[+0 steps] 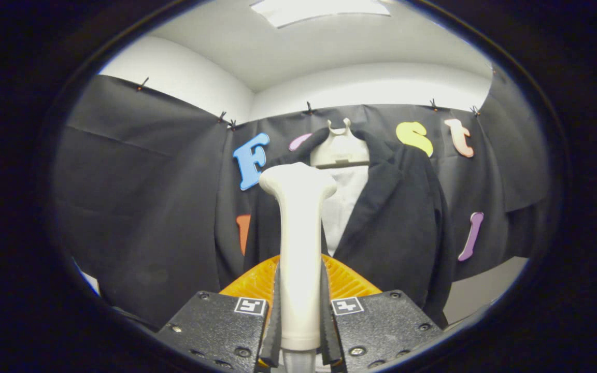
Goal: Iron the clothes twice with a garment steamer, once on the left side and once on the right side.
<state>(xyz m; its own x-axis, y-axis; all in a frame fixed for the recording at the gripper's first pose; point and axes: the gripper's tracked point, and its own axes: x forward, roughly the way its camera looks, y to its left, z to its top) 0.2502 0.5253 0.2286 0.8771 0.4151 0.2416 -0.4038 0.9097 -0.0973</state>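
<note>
Over on the left of the frame the black cloth wall (143, 207) hangs in loose folds, pinned up along its top edge under a white ceiling (298, 46). Move in toward the centre and here is the gripper (300, 311) at the bottom, its two fingers closed in tight on the handle of the garment steamer (298, 243), one pressing on each side. The steamer stands upright between them, its wide head at the top, level with the jacket's chest. Behind the handle, low down, a ribbed orange piece (257, 282) fans out. Just right of centre hangs the dark suit jacket (397, 217) on a pale hanger (340, 147), open at the front over a white shirt (345, 202). The steamer head sits in front of the jacket's left-hand lapel; whether it touches the cloth, I cannot tell.
</note>
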